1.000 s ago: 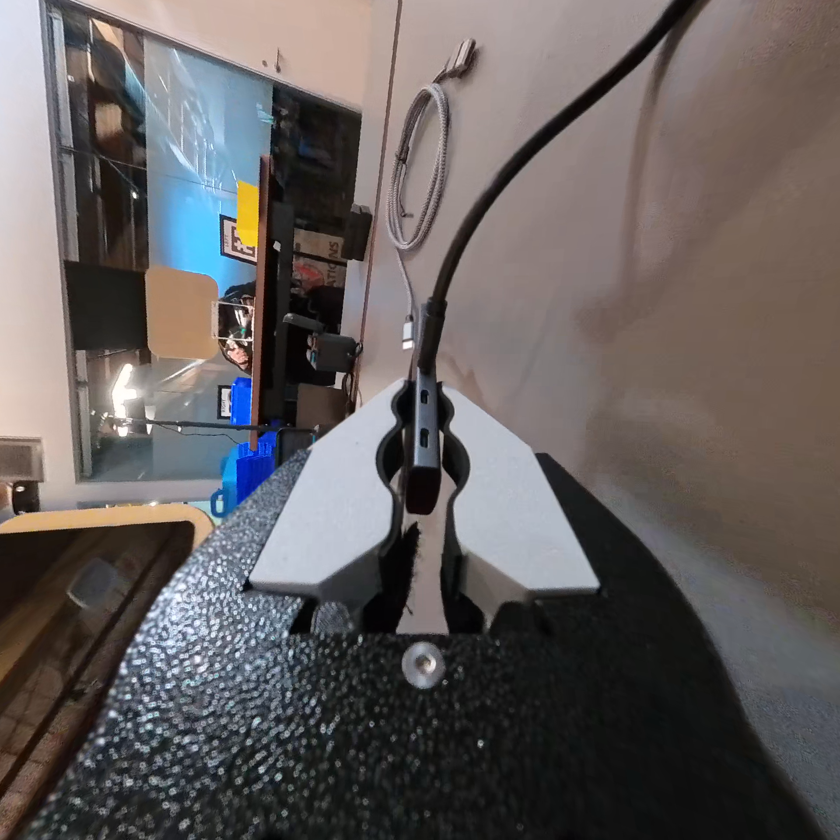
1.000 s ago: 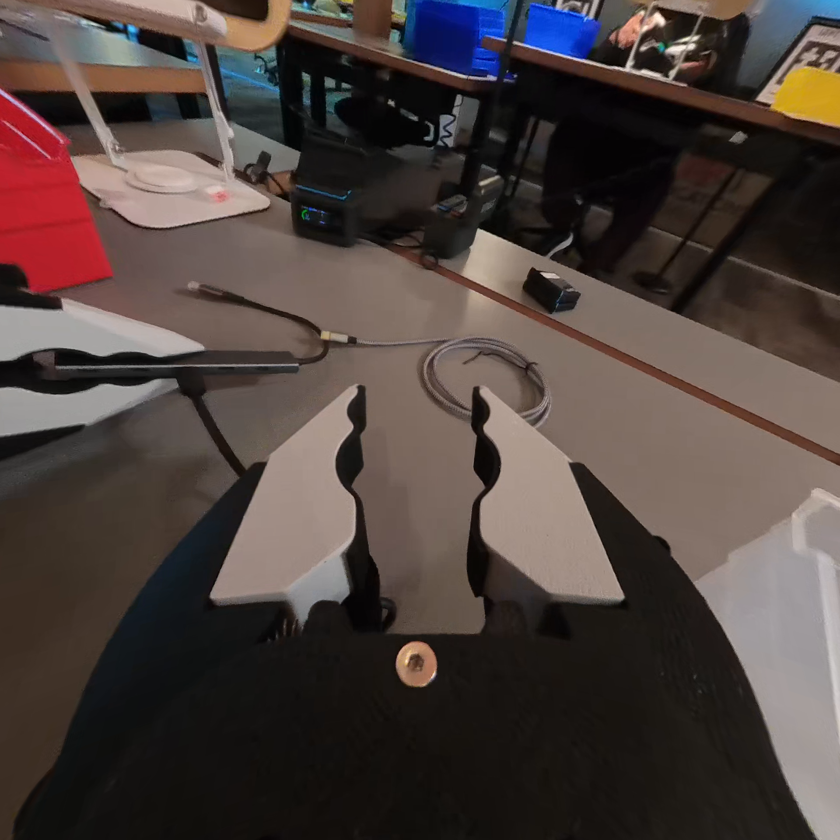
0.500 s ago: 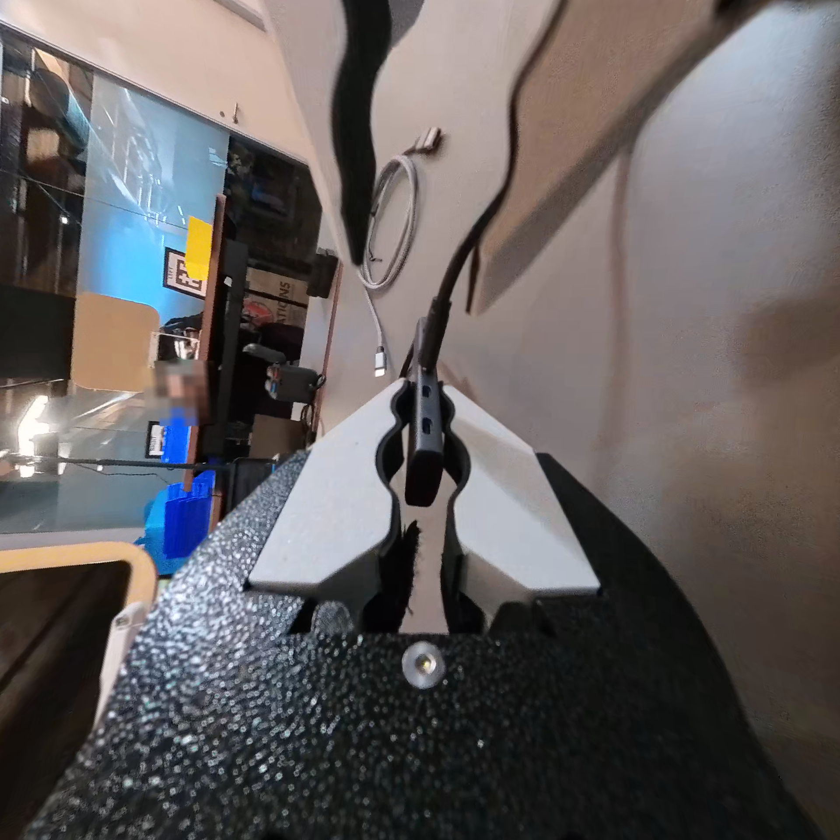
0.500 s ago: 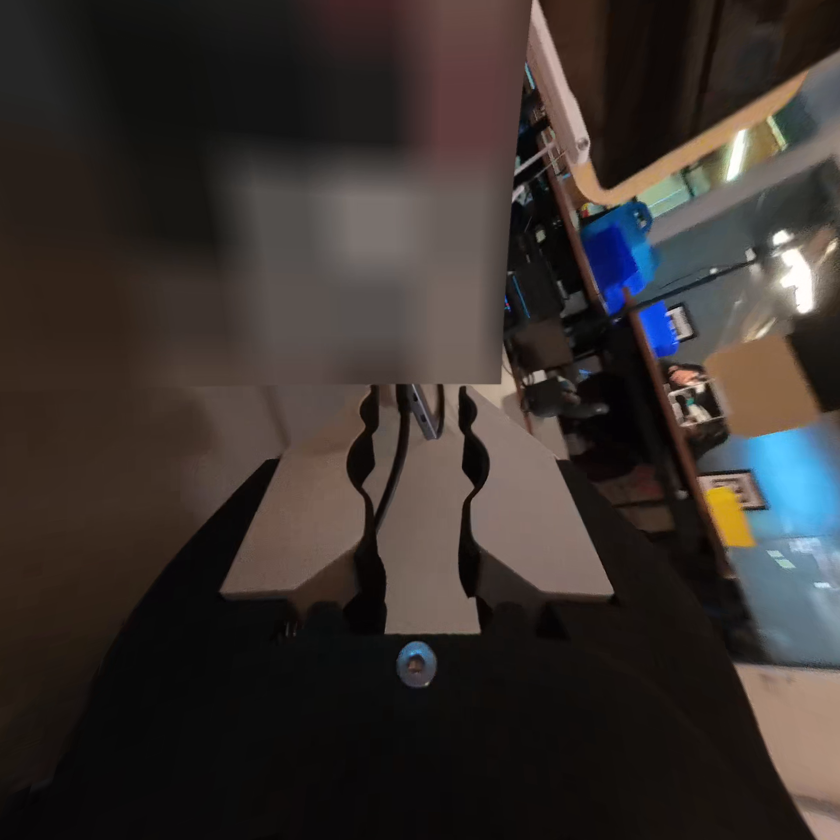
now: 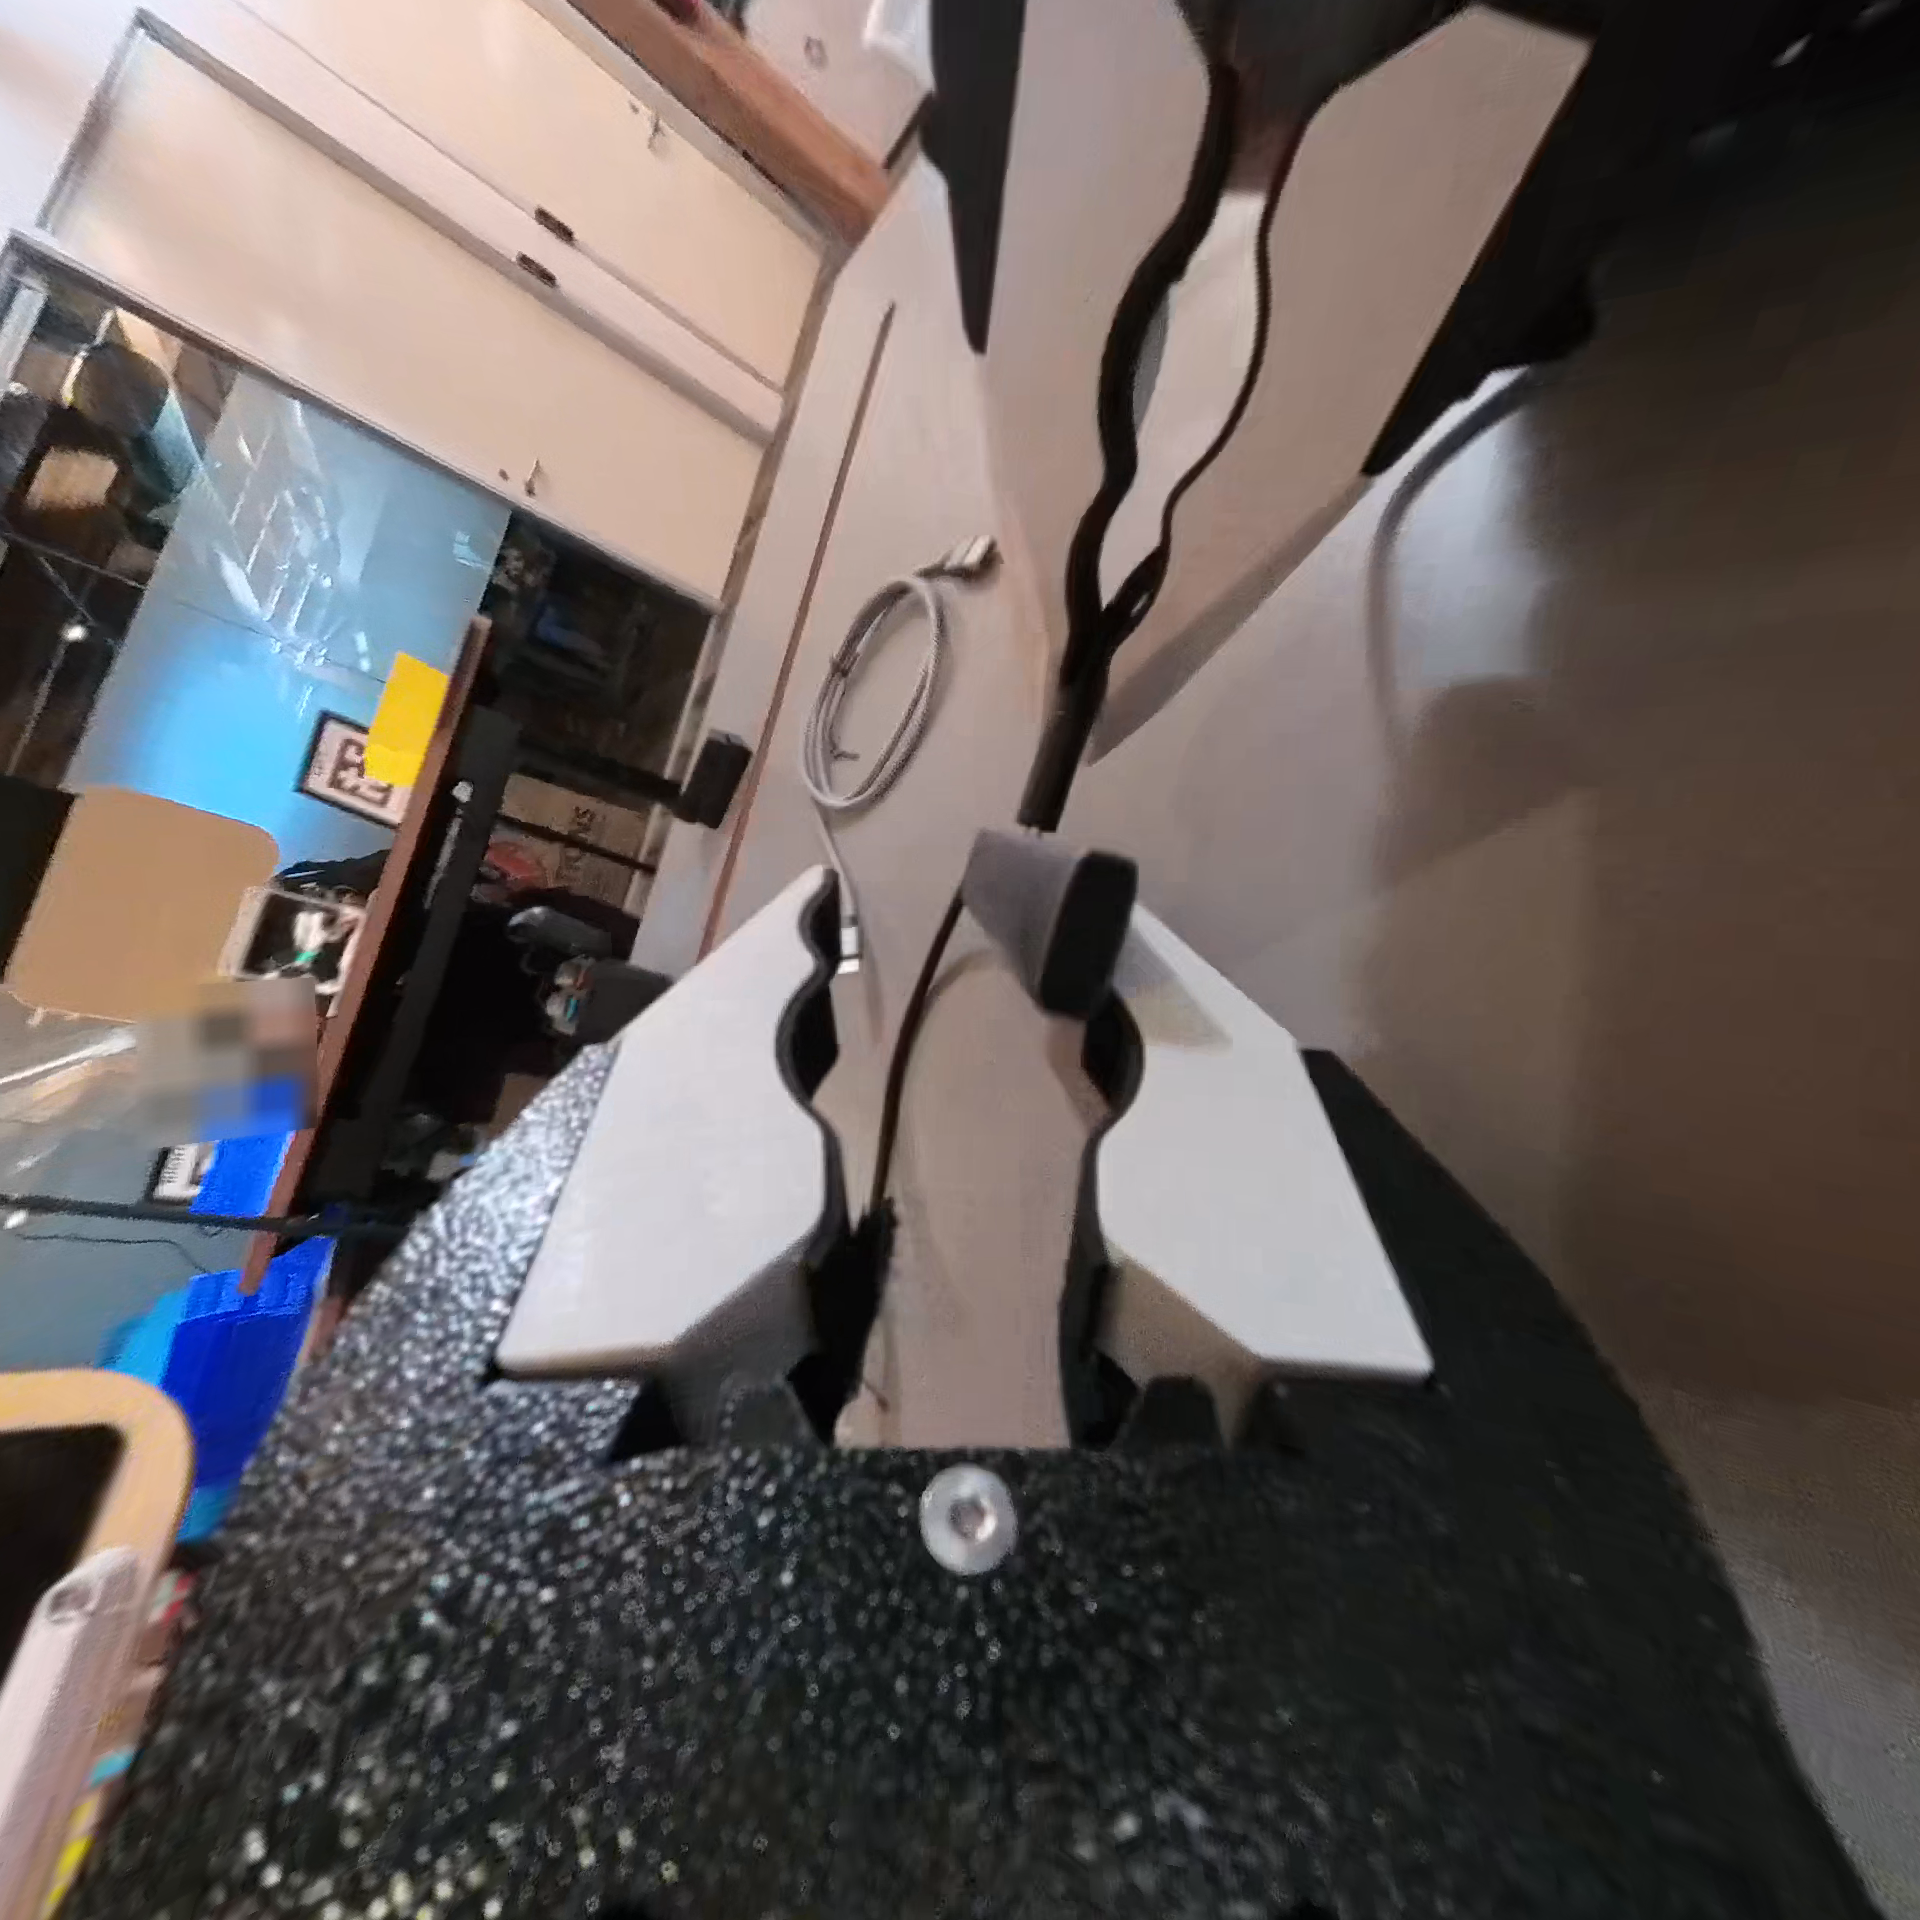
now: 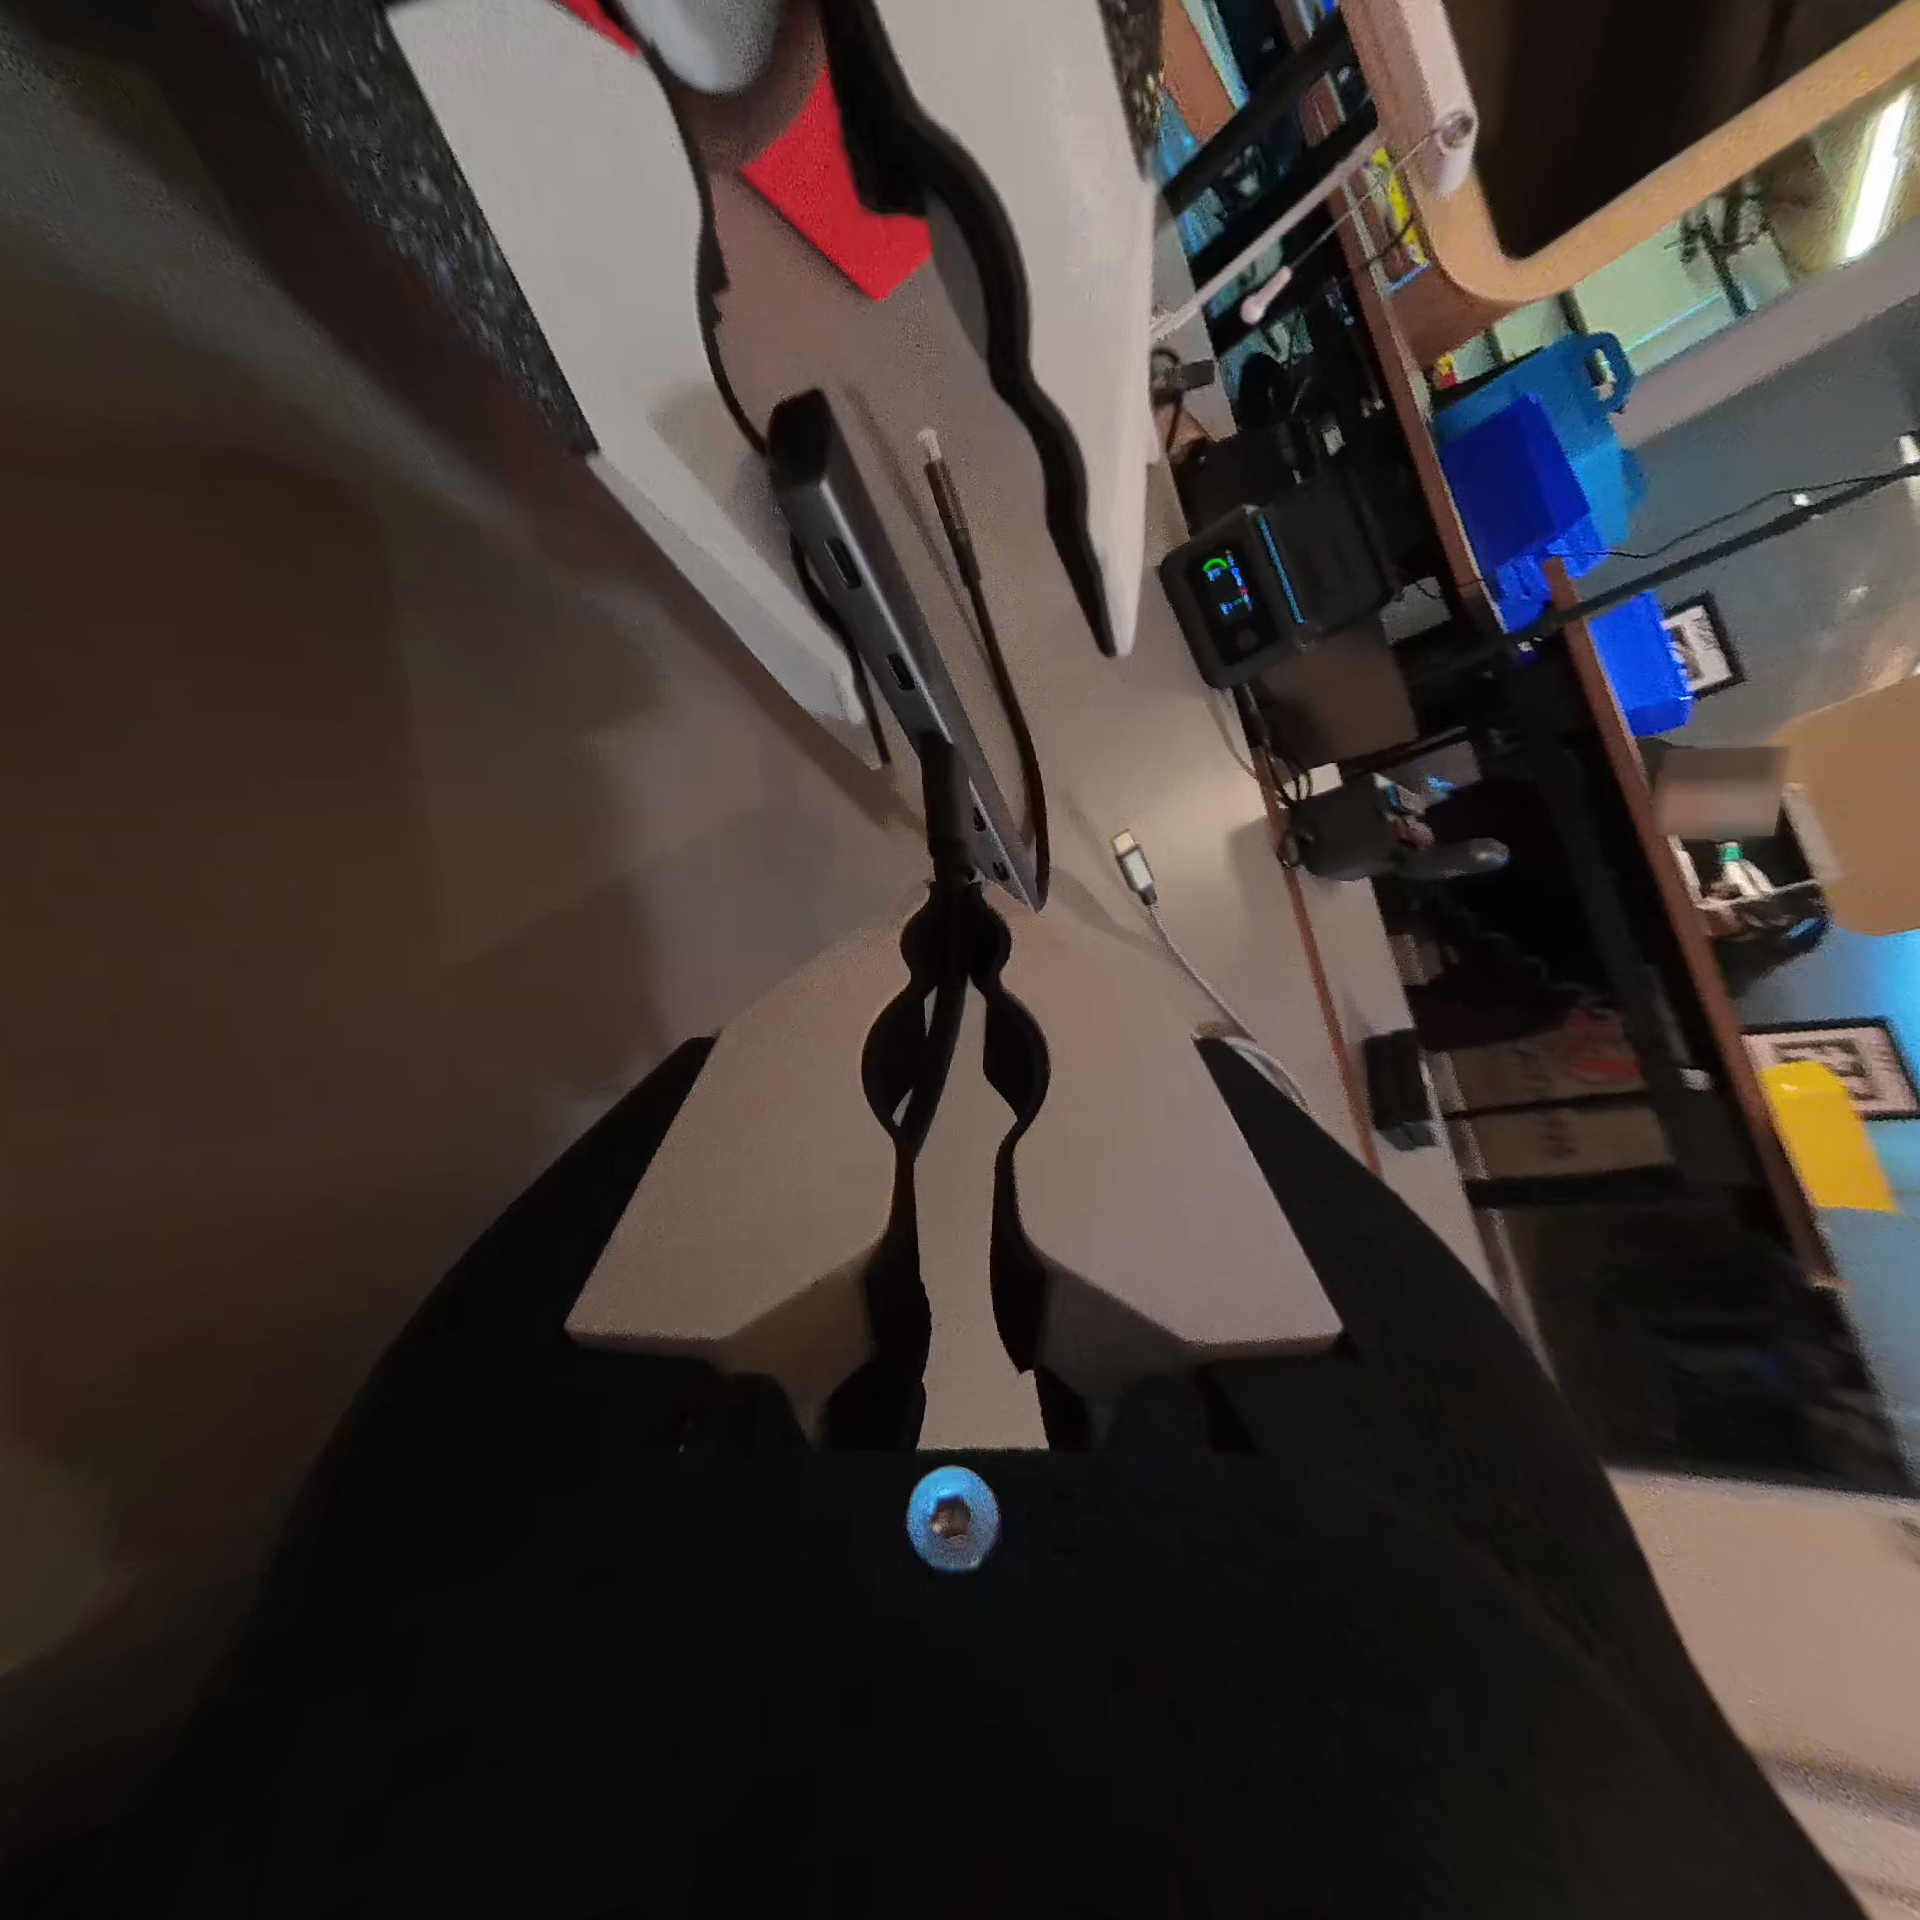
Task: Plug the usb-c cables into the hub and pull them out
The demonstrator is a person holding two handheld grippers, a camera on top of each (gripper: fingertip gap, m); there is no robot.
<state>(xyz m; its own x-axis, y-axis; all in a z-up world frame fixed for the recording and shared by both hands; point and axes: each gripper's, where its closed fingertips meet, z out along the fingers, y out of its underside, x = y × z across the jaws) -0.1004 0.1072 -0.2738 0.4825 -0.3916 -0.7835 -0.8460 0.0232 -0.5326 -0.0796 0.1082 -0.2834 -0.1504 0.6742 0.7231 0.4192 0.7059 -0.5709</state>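
In the left wrist view my left gripper (image 5: 966, 935) is open. The grey hub (image 5: 1039, 914) leans on its right fingertip, with a clear gap to the left finger (image 5: 727, 1091). A black cable (image 5: 1060, 748) runs from the hub's far end up into my right gripper (image 5: 1101, 623). In the right wrist view my right gripper (image 6: 951, 914) is shut on this black cable (image 6: 940, 810) just behind its plug at the hub (image 6: 883, 623). The open left gripper (image 6: 987, 675) stands around the hub. A silver braided cable (image 5: 883, 707) lies loose on the table, and its plug (image 6: 1138, 862) is free.
A thin dark cable (image 6: 987, 623) lies beside the hub. On the grey table (image 5: 1558, 935) sit a small black box (image 5: 717, 774), a black device with a lit display (image 6: 1236, 603) and a red object (image 6: 842, 208). Blue bins (image 6: 1527, 488) stand beyond the table's edge.
My left gripper was shut on the hub and has opened, so the hub now leans on one finger. My right gripper swung in and closed on the black cable at the hub.
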